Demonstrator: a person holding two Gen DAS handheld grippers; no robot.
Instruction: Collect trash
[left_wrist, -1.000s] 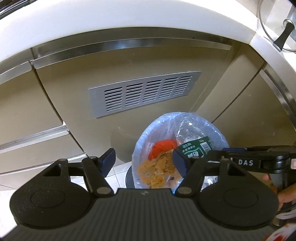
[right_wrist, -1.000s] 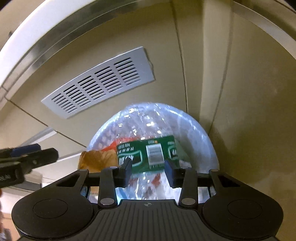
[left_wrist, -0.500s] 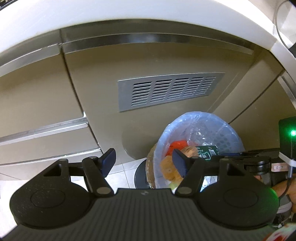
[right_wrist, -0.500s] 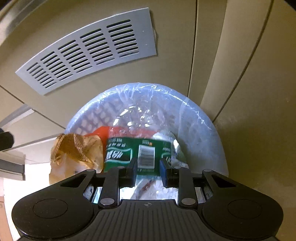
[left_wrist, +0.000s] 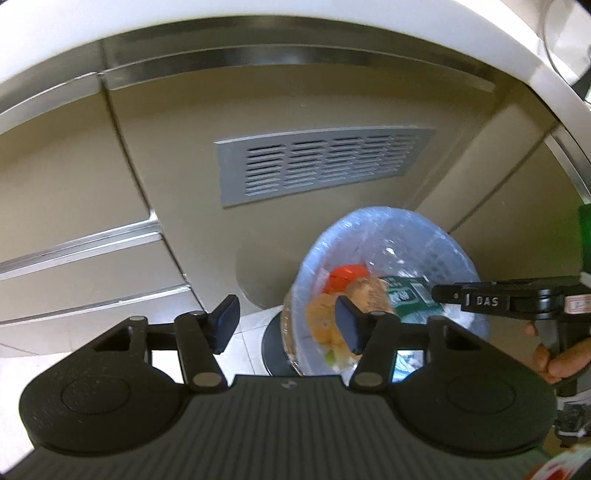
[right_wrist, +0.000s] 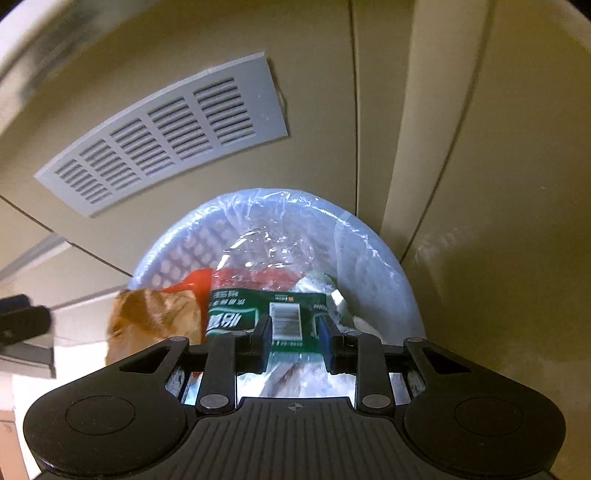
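One trash bin (right_wrist: 369, 258), round, lined with a clear plastic bag, stands on the floor against a beige cabinet front; one grey vent grille (left_wrist: 325, 162) sits on the cabinet above and left of it. Two grippers in view. Right gripper (right_wrist: 293, 338) is over the near side of the bin, jaws narrow and pressed on one green wrapper (right_wrist: 258, 310) with a barcode label, pinching its near edge; the wrapper hangs just above the other trash. Its jaws closed down in the last second and have since held steady. Left gripper (left_wrist: 286, 325) is left of the bin, about half open, nothing between the pads; its jaws have just been closing. Inside the bin, countable items: one crumpled brown bag (right_wrist: 155, 317) at the left rim, spilling over the edge; one red piece (right_wrist: 255, 277) behind the green wrapper; some white and clear scraps underneath, count unclear. In the left wrist view the right gripper's arm reaches in from the right, with part of one hand (left_wrist: 561, 358) on its handle. Two drawer fronts (left_wrist: 85, 273) with metal edge strips show at far left.
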